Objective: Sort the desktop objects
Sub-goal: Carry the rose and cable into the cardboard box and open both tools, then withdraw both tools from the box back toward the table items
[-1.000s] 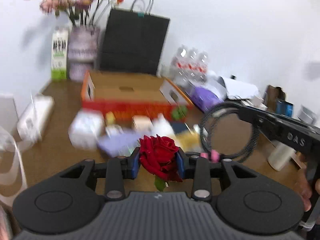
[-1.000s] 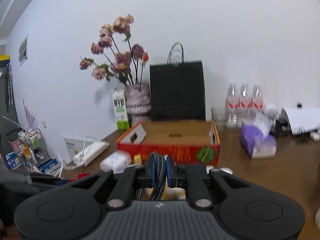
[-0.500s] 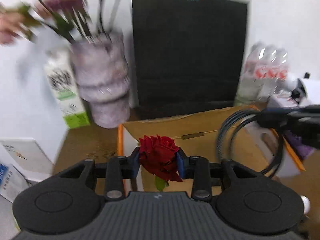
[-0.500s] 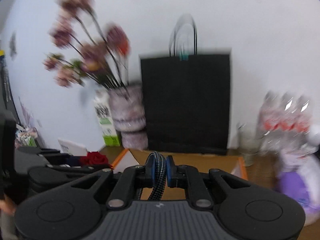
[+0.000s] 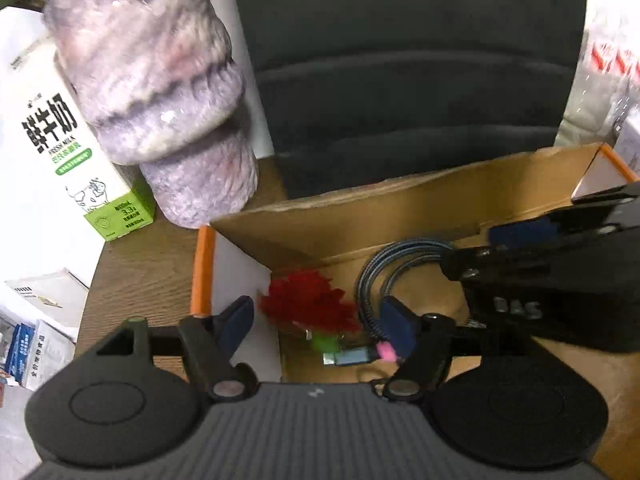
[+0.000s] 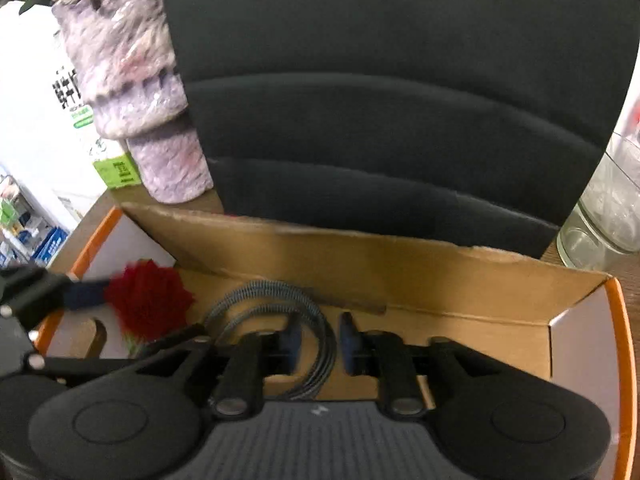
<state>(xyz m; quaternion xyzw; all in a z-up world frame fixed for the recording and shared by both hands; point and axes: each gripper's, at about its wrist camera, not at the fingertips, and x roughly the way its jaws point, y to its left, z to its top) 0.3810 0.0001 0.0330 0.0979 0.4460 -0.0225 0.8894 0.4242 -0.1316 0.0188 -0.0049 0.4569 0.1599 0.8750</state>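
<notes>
An orange cardboard box [image 5: 400, 204] [image 6: 400, 264] stands open below both grippers. My left gripper [image 5: 316, 322] is open over its left end, and the red rose [image 5: 310, 300] [image 6: 150, 304] lies loose inside the box, clear of both pads. My right gripper [image 6: 320, 340] is open over the box's middle. The coiled braided cable [image 6: 280, 320] [image 5: 396, 272] passes between its pads without being pinched and rests in the box beside the rose.
A mottled purple vase [image 5: 160, 92] and a milk carton [image 5: 60, 152] stand left of the box. A black paper bag [image 6: 380, 100] rises right behind it. A clear glass jar [image 6: 600, 216] stands at the back right. The brown table [image 5: 140, 272] shows left of the box.
Both grippers moved forward and down over the box. The left one opened and let the rose go into the box. The right one opened and released the cable.
</notes>
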